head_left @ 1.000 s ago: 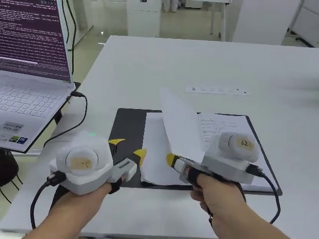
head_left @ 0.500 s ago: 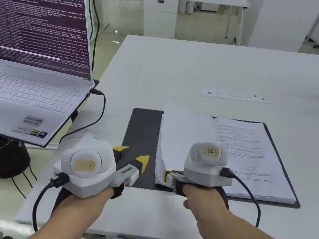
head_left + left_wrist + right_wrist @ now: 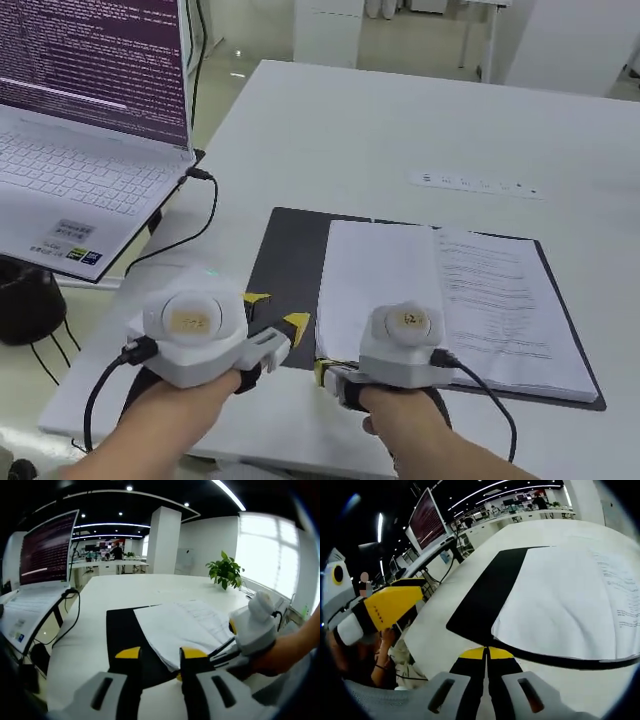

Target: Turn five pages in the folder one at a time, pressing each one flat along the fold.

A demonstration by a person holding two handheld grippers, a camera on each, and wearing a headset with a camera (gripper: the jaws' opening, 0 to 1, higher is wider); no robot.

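At near edge of open folder (image 3: pixel 286 262), right gripper (image 3: pixel 322 372) jaws closed together, empty; left gripper (image 3: pixel 277 311) jaws apart, empty, over its black left half.

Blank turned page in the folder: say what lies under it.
The black folder cover lies under the blank page, showing past its left edge. Whether other turned sheets lie between them is covered. The printed page lies beside it.

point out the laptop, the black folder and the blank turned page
laptop (image 3: pixel 85 185), head view, on its keyboard
black folder (image 3: pixel 285 265), head view, on the bare left cover
blank turned page (image 3: pixel 375 280), head view, on its middle
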